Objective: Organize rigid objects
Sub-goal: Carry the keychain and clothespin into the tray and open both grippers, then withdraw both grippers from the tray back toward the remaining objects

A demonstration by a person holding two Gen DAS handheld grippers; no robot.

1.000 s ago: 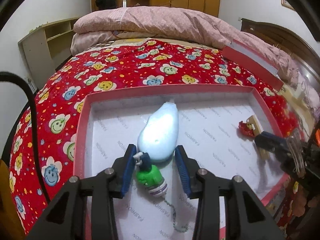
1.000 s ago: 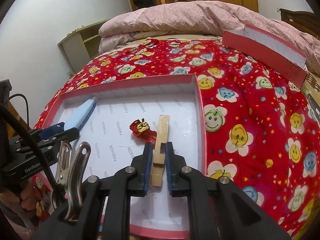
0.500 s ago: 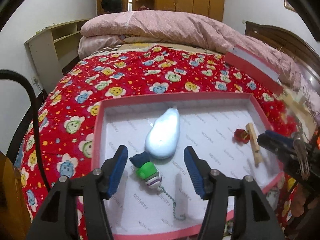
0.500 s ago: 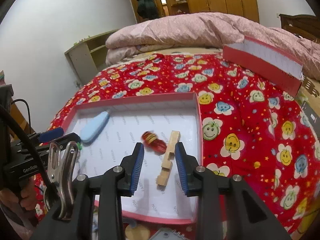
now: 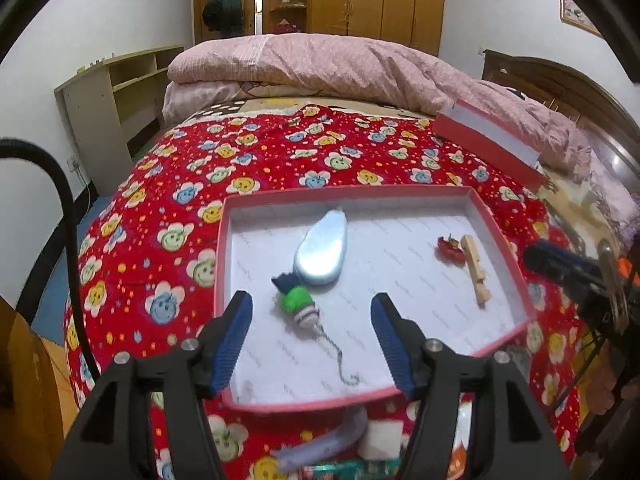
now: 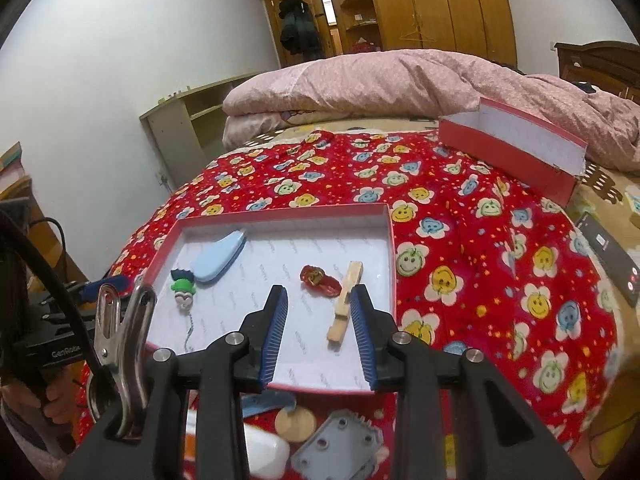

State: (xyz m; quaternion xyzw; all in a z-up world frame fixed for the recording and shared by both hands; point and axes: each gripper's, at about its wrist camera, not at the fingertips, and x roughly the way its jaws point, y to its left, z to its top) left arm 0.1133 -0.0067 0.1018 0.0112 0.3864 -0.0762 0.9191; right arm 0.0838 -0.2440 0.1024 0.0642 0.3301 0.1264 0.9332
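Tray (image 5: 496,236) at frame centre holds four items: case (image 5: 322,252), figurine (image 5: 298,304), red toy (image 5: 450,249), peg (image 5: 474,272). Left gripper (image 5: 312,340) and right gripper (image 6: 318,332): jaws wide open, empty. More items (image 6: 336,446) at bottom edge seemingly remain unsorted.

Each gripper is matte black plastic with 2 angular fingers lined by ribbed blue pads. The left gripper (image 5: 312,336) shows 4 round silver screws across its finger arms, and a thick black cable (image 5: 68,216) arcs along its left side. The right gripper (image 6: 320,334) carries 4 similar screws, plus a shiny metal spring clip (image 6: 120,336) mounted at its left. White "GenRobo" lettering (image 6: 66,354) marks the left gripper's black body.
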